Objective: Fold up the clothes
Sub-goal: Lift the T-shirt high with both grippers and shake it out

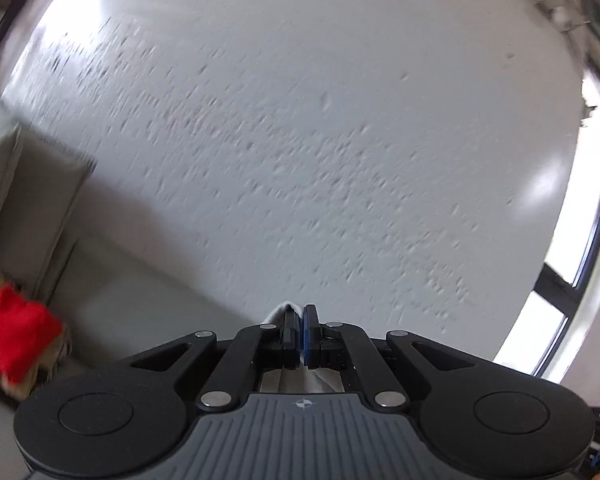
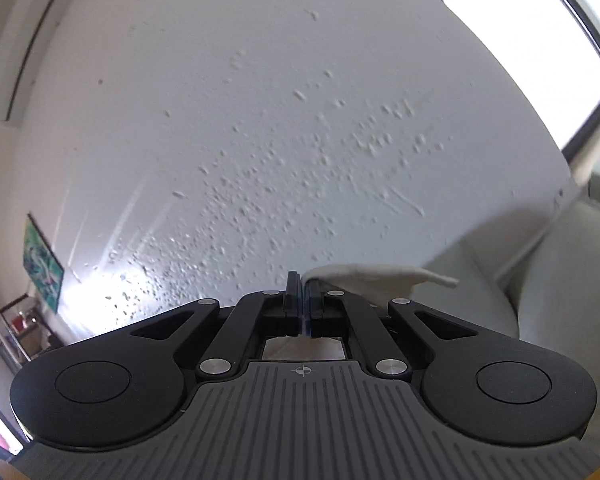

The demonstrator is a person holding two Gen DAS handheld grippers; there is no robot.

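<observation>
Both grippers point up at a white textured wall. My left gripper (image 1: 300, 322) is shut on a fold of white garment (image 1: 278, 313); only a small bit of cloth shows beside and below the fingers. My right gripper (image 2: 302, 286) is shut on the white garment (image 2: 374, 276), whose edge spreads out to the right of the fingertips. The rest of the garment hangs below both cameras, hidden.
A pale sofa (image 1: 24, 208) sits at the left with a red cushion (image 1: 14, 332); the sofa also shows in the right wrist view (image 2: 556, 264). Windows (image 1: 592, 184) (image 2: 528, 56) are at the right. A picture (image 2: 42, 258) and shelves (image 2: 18, 332) are at the left.
</observation>
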